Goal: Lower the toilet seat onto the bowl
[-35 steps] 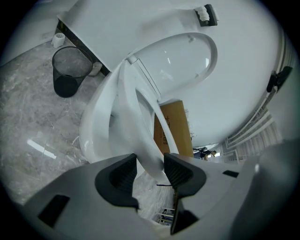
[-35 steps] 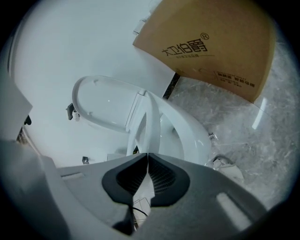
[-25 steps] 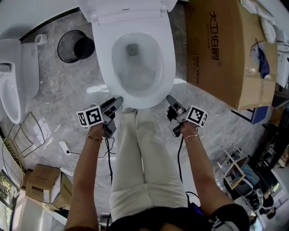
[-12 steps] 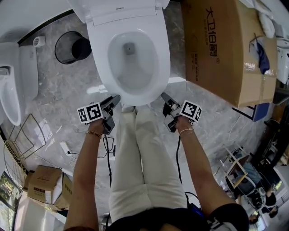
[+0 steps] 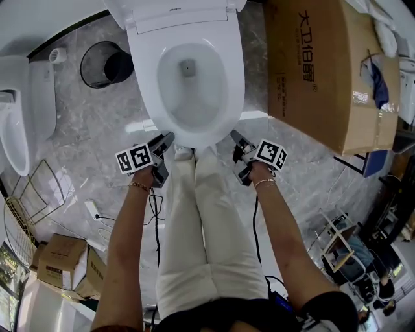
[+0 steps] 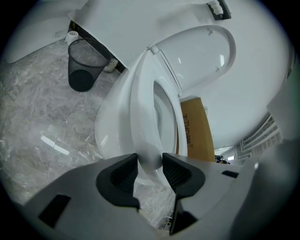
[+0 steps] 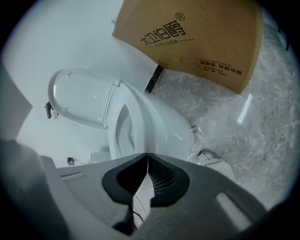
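Near to far, head view.

- Person's legs (image 5: 194, 214) at 6 o'clock, feet right against the bowl front.
- left gripper (image 5: 165, 139): fingers (image 6: 124, 173) part open and clamped on the front lip of the toilet seat (image 5: 235, 84), at about the seat's 7 o'clock.
- right gripper (image 5: 235, 136): fingers closed, empty, just beside the bowl front at 5 o'clock, not on the seat.
- Key relation: the seat runs 6 to 12 away from the fingers, hinge at the far end. The left holds it, so it is the working hand.
- The seat looks flat or nearly flat on the bowl. I can't tell if the last gap has closed.
- Lid (image 5: 175, 16) is up at 12, out of the way.
- Wastebasket (image 5: 107, 65) at 10 and cardboard box (image 5: 318, 71) at 2 both stand apart. Nothing blocks the drop.
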